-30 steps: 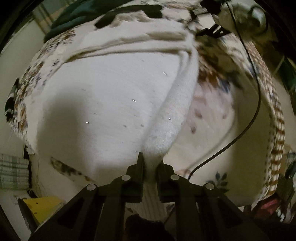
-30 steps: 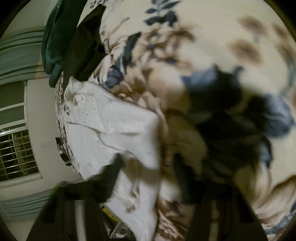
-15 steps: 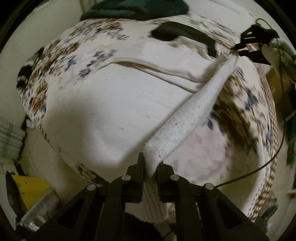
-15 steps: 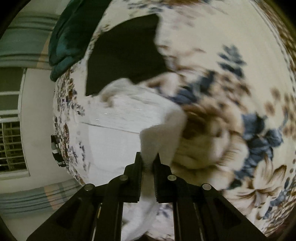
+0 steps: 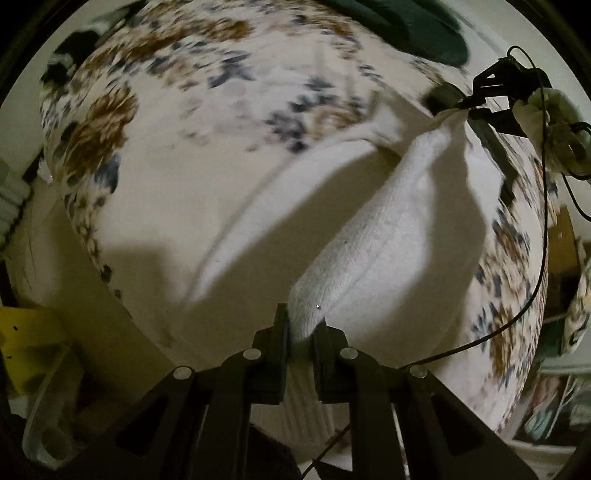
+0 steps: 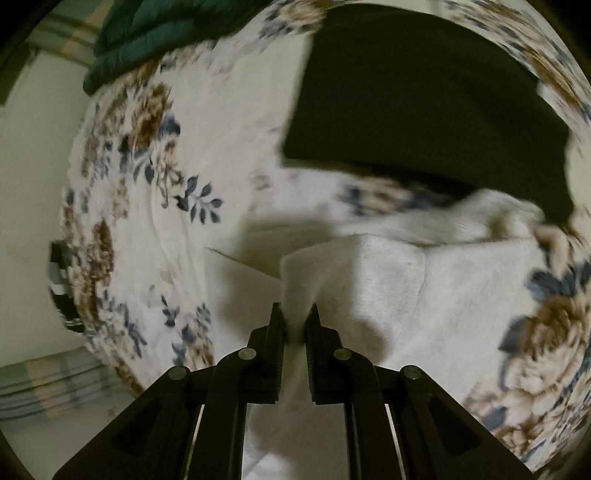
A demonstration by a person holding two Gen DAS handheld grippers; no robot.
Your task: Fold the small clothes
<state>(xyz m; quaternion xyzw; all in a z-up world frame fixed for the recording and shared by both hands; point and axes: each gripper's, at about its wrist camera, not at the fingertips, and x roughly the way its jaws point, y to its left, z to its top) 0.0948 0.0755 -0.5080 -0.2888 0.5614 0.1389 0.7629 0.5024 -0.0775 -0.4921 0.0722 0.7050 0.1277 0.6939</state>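
In the left wrist view, the far left is cut off by the dark lens rim, and a yellow object (image 5: 29,332) at lower left is too dim to identify. The floral bedspread (image 5: 184,92) across the upper half is smeared by motion blur. The white garment (image 5: 388,236), a soft knitted cloth with a ribbed edge, is seen lifted from centre to upper right, stretched in a taut band between two grips. The left gripper (image 5: 301,325) at bottom centre is closed on its near corner. The right gripper (image 5: 476,101) at upper right is pinched on the far corner. A dark green cloth (image 5: 417,33) is cut off at the top edge.

In the right wrist view, a striped item (image 6: 61,288) at the left edge is hard to make out. The right gripper (image 6: 295,321) is clamped on a fold of the white garment (image 6: 443,295); its jaws have just been closing. A black garment (image 6: 424,92) is laid at upper right.

Compared with a second ago, the garment is no longer flat on the bed, and more bedspread is exposed.
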